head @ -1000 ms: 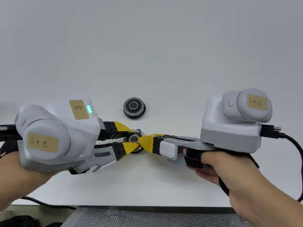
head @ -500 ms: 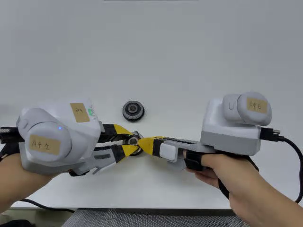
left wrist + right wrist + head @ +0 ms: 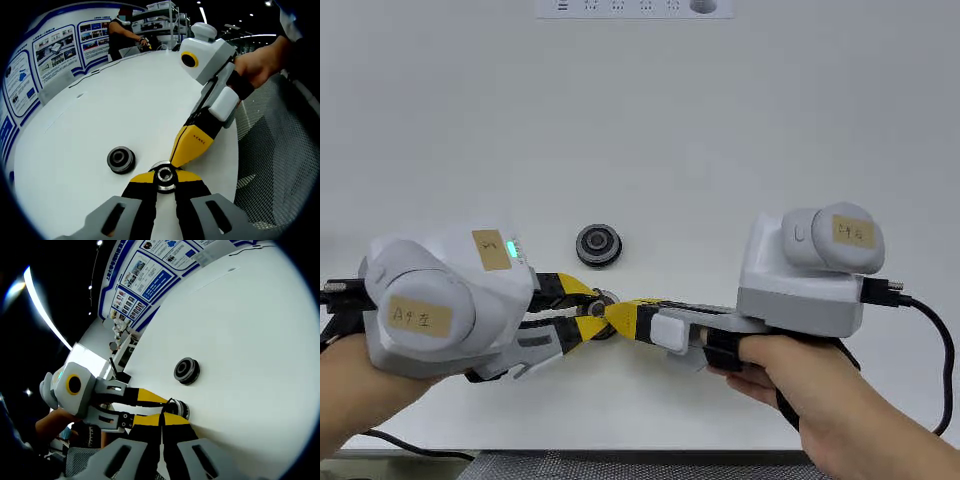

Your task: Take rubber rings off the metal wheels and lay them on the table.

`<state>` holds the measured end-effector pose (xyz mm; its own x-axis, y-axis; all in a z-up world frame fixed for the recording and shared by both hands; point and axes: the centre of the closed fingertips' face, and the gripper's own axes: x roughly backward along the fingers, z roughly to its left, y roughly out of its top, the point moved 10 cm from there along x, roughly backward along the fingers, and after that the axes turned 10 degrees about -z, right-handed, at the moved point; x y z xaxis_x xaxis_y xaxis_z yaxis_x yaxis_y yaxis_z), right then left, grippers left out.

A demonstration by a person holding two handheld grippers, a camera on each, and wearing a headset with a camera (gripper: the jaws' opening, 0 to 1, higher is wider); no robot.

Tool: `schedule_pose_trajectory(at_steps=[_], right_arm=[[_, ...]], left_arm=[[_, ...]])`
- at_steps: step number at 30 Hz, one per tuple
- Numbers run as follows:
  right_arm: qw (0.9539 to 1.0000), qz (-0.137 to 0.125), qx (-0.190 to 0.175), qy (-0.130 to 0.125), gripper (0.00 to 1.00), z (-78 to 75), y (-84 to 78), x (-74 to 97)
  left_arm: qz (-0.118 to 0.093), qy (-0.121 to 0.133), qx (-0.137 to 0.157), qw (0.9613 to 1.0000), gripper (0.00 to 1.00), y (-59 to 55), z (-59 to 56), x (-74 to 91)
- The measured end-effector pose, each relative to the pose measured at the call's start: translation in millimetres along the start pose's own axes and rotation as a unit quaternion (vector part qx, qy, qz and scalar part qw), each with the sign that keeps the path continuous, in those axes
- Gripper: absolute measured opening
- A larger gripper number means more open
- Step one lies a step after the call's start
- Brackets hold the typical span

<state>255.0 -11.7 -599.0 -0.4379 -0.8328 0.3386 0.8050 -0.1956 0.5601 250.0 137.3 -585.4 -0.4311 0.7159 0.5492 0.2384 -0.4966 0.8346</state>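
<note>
Metal wheel (image 3: 165, 177) clamped in left gripper (image 3: 598, 306) jaws, right gripper (image 3: 161, 417) jaws pinching its rubber ring (image 3: 169, 402)

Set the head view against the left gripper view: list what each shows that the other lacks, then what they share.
Head view: the left gripper with its white housing and tape label, the person's left hand, a wall socket strip. Left gripper view: wall posters, a person at the far end of the table, a mesh surface beside it. Shared: the right gripper, the held wheel, the spare wheel on the table.
</note>
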Motion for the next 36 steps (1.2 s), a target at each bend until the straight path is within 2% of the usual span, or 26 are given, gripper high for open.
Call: schedule_pose_trajectory(at_steps=[14, 26, 28, 29, 30, 31, 36], right_arm=[[0.9997, -0.005, -0.021, -0.009, 0.01, 1.3, -1.4, 0.5], [0.9987, -0.008, -0.049, -0.004, 0.02, 3.5, -2.7, -0.9], [0.9985, -0.01, -0.054, 0.0, 0.02, 4.3, -2.6, -1.2], [0.9983, -0.01, -0.057, 0.002, 0.02, 4.9, -2.8, -1.4], [0.9983, -0.009, -0.057, 0.004, 0.02, 5.5, -3.0, -1.9], [0.9985, -0.007, -0.055, 0.005, 0.02, 6.4, -3.7, -2.6], [0.9985, -0.004, -0.054, 0.008, 0.02, 7.5, -5.5, -3.3]], left_arm=[[0.006, 0.005, 0.0, 1.0, 0.13, 1.1, -1.0, 0.1], [0.02, 0.003, -0.023, 0.9995, 0.13, 4.9, -1.5, 3.1], [0.019, -0.001, -0.021, 0.9996, 0.09, 5.2, -2.4, 4.4], [0.013, 0.008, -0.02, 0.9997, 0.02, 6.2, -1.8, 5.2], [0.017, 0.02, -0.008, 0.9996, 0.03, 4.4, -1.3, 6.3], [0.011, 0.02, -0.007, 0.9997, 0.02, 4.2, 1.3, 5.7], [0.007, 0.023, -0.004, 0.9997, 0.01, 3.5, 3.4, 6.3]])
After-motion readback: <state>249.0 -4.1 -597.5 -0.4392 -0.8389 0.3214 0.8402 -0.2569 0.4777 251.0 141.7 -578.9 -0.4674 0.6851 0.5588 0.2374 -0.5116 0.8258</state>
